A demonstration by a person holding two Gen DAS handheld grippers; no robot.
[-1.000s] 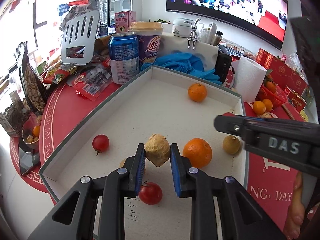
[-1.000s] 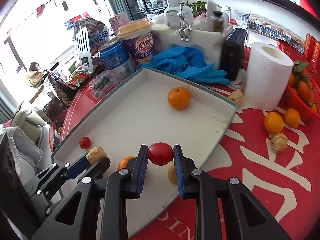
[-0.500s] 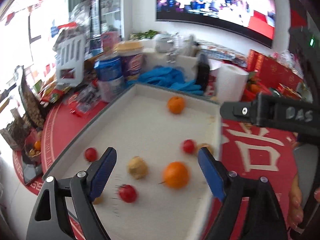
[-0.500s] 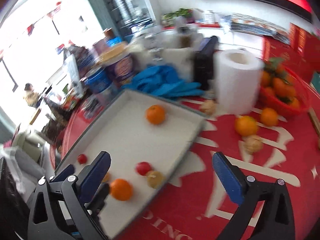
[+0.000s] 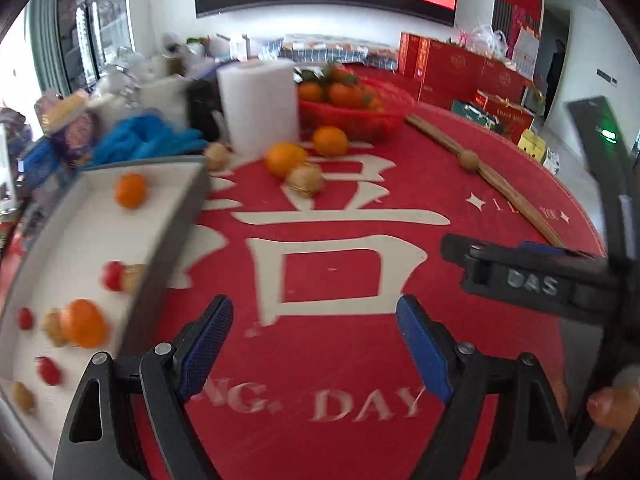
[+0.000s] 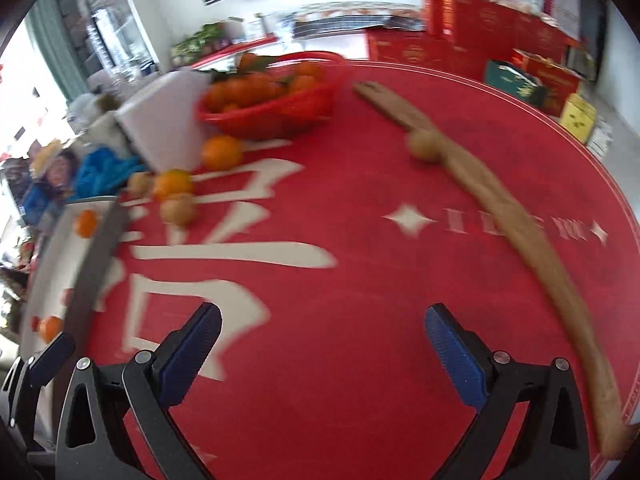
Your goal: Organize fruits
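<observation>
My left gripper [image 5: 314, 312] is open and empty above the red mat. At its left is the white tray [image 5: 176, 240], which holds several fruits, among them two oranges [image 5: 130, 190], a red tomato [image 5: 112, 276] and tan husked fruits. Two loose oranges [image 5: 286, 159] and a tan fruit [image 5: 306, 179] lie on the mat ahead. My right gripper [image 6: 323, 316] is also open and empty over the mat. A loose orange [image 6: 222, 152], a tan fruit [image 6: 179, 208] and a brown round fruit [image 6: 422, 146] lie beyond it.
A red basket [image 5: 348, 124] full of oranges stands at the back beside a white paper roll [image 5: 258, 104]. A long wooden stick [image 6: 520, 216] runs across the mat at the right. Blue gloves [image 5: 140, 140], cans and packets crowd the far left. A finger of the right gripper [image 5: 520, 276] shows at the right of the left wrist view.
Both grippers opened and let go of their fruit, the left a tan husked fruit and the right a red tomato. Both fruits now lie in the tray. Both grippers swung right, off the tray.
</observation>
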